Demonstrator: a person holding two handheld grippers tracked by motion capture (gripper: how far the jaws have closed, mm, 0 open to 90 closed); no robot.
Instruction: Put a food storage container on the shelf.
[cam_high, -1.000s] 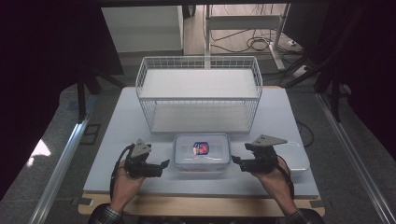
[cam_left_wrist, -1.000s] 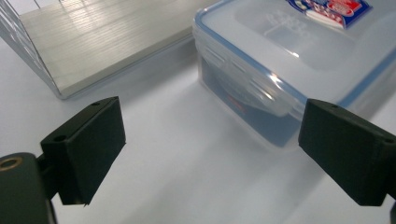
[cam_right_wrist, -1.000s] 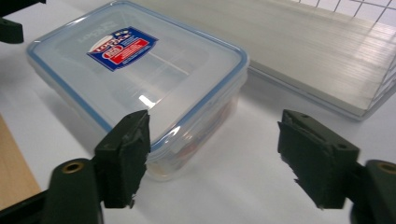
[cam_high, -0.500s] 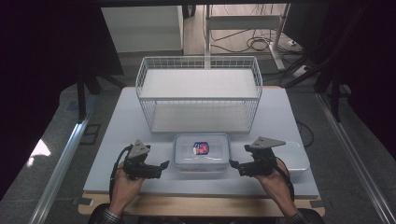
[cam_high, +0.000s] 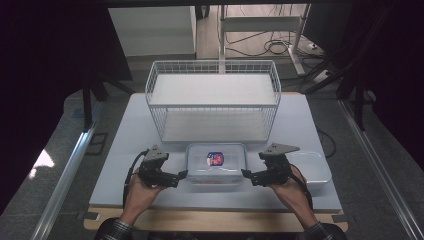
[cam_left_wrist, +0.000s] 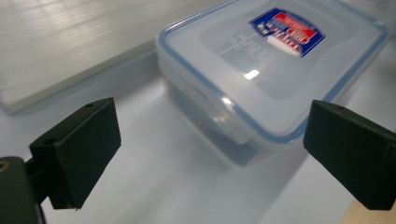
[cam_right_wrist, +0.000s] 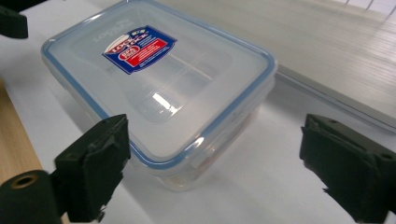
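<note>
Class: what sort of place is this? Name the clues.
Probably a lab or workshop bench: a white table on a frame, loose cables on the floor behind, and a staged wire basket beside a clear lidded container.

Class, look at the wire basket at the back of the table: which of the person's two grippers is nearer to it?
Neither clearly: the left gripper and right gripper sit about equally far in front of the white wire basket, flanking the clear lidded plastic container.

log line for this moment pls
left hand-held gripper open | right hand-held gripper open, jaws just opening | lidded container between them, untouched
</note>
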